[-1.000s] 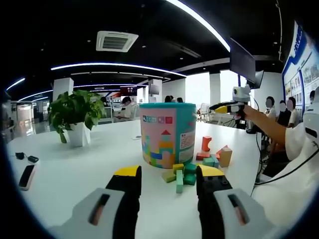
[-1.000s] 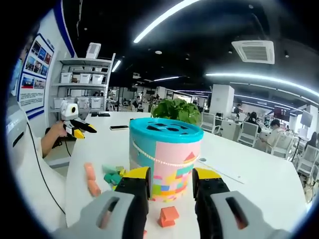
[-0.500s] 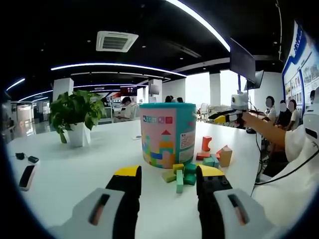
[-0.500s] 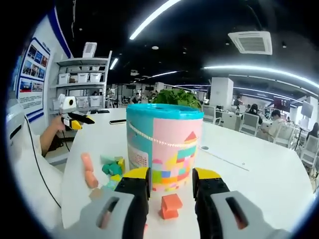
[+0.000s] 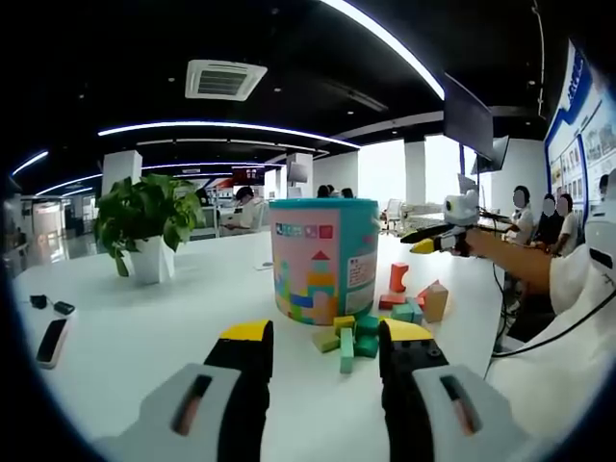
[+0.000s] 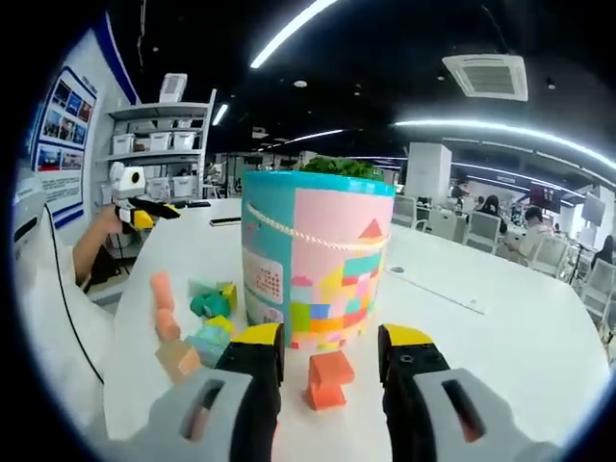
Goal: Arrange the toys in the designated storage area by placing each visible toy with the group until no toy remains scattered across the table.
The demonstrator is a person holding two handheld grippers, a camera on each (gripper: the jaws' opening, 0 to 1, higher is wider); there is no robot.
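Orange block (image 6: 327, 378) is lying on the counter (image 6: 500, 356) between the wide, empty right tongs (image 6: 330, 348), touching the bucket (image 6: 313, 255). Left tongs (image 5: 325, 346) are hovering wide near green blocks (image 5: 351, 339). Risk: closing crooked could be knocking the block away or bumping the bucket.

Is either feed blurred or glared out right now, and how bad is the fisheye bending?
Left gripper view: sharp, the bucket evenly lit, ceiling strips bowed, no glare on the table. Right gripper view: bucket bulges, orange block crisp, edges smeared.
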